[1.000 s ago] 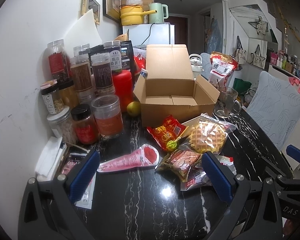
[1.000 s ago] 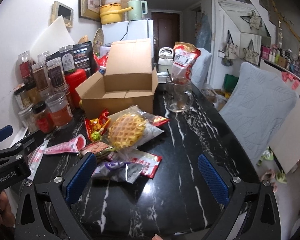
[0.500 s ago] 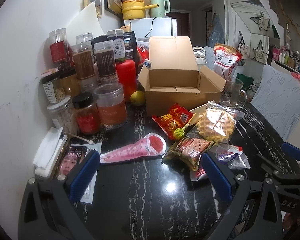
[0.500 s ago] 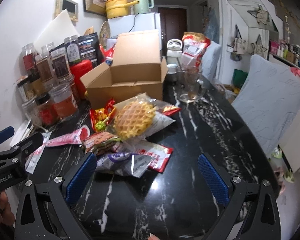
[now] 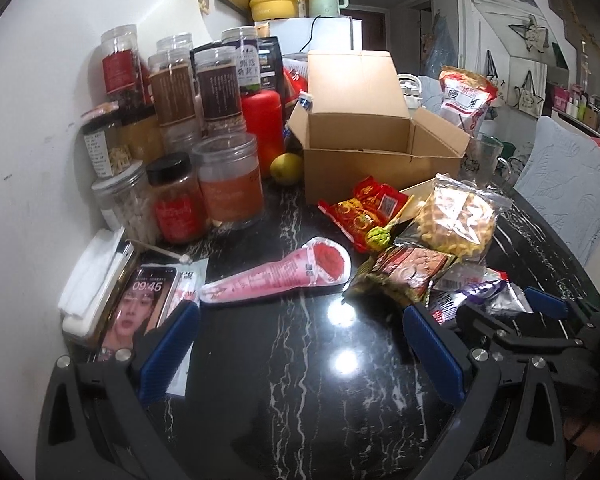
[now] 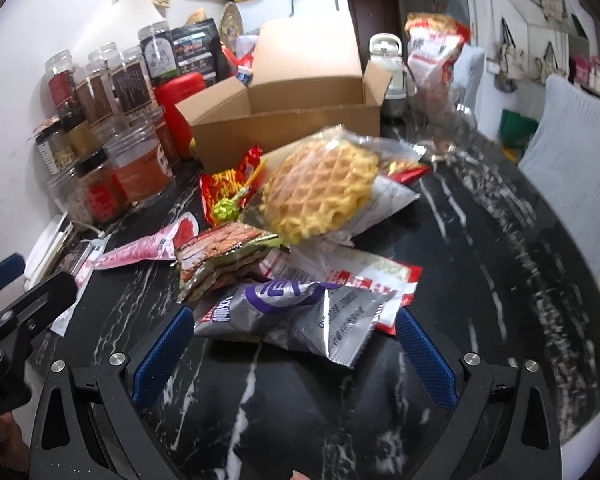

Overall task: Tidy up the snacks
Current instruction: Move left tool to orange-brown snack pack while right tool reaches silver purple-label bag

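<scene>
The cardboard box (image 5: 380, 148) sits open on the black marble table (image 5: 300, 380), and as far as the left view shows, nothing is inside it yet. All the snacks still lie loose in a pile in front of it, so the tidying looks like it has hardly begun. In the right view, the silver and purple snack bag (image 6: 296, 312) lies at 12 o'clock, just in front of the right gripper (image 6: 292, 360), whose jaws are spread wide and hold nothing. Behind that bag are a brown snack pack (image 6: 220, 256), a bagged waffle (image 6: 320, 188) and a red snack bag (image 6: 224, 184) with a green lollipop (image 6: 224, 210) on it. In the left view, a pink cone-shaped packet (image 5: 276, 276) lies at 12 o'clock from the left gripper (image 5: 300, 352), a bit apart. Its jaws are spread wide and empty too. A phone (image 5: 140, 304) rests at 10 o'clock, beside the jars (image 5: 228, 180). Every snack is left to put away.
</scene>
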`<state>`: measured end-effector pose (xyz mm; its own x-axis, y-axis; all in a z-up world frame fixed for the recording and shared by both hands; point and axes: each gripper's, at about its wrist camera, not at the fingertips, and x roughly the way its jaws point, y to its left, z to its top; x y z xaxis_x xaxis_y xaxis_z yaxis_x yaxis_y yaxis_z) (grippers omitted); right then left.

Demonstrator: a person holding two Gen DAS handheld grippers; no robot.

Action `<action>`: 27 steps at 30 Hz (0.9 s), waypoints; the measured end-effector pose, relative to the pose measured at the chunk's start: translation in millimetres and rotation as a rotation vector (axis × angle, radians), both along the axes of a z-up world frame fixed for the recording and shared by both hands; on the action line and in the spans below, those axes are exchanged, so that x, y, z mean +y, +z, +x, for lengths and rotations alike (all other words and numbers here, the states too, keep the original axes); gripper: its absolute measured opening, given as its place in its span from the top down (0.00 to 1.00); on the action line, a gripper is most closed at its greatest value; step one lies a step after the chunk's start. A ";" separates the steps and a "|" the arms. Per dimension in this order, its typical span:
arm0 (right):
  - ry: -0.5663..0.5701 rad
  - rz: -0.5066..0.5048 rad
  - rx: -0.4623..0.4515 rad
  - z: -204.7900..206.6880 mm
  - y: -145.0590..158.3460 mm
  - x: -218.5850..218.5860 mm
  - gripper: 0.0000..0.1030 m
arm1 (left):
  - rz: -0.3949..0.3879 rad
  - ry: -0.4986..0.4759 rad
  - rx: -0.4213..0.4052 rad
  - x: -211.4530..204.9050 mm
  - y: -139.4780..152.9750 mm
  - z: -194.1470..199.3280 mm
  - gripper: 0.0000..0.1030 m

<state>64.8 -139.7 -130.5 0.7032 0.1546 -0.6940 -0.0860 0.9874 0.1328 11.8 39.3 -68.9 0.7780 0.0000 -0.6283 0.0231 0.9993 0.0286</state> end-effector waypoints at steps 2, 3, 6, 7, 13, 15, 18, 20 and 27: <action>-0.003 0.030 0.016 5.1 -5.1 -1.2 0.03 | -0.007 0.007 0.001 3.5 -1.8 0.5 0.00; -0.004 0.044 0.022 6.8 -6.8 -2.0 0.04 | -0.011 0.009 0.002 4.8 -2.4 0.8 0.00; -0.013 0.097 0.038 13.7 -10.9 -5.3 0.07 | -0.030 0.009 0.000 9.3 -2.6 3.2 0.00; -0.016 0.114 0.041 15.9 -11.5 -6.4 0.09 | -0.034 0.007 -0.001 10.2 -2.1 4.1 0.00; -0.050 0.181 0.076 29.8 -20.8 -11.9 0.21 | -0.045 0.000 0.000 12.1 0.9 11.7 0.00; -0.057 0.172 0.066 31.2 -21.3 -10.9 0.26 | -0.048 -0.008 0.005 10.6 1.5 15.5 0.00; -0.064 0.192 0.062 31.9 -21.0 -14.3 0.48 | -0.055 -0.029 0.016 6.7 2.1 22.1 0.00; -0.059 0.236 0.062 31.6 -21.7 -21.1 0.50 | -0.060 -0.056 0.023 3.0 2.3 27.0 0.00; -0.021 0.230 0.059 19.2 -10.8 -40.3 0.54 | -0.052 -0.183 0.071 -20.6 -3.2 46.3 0.00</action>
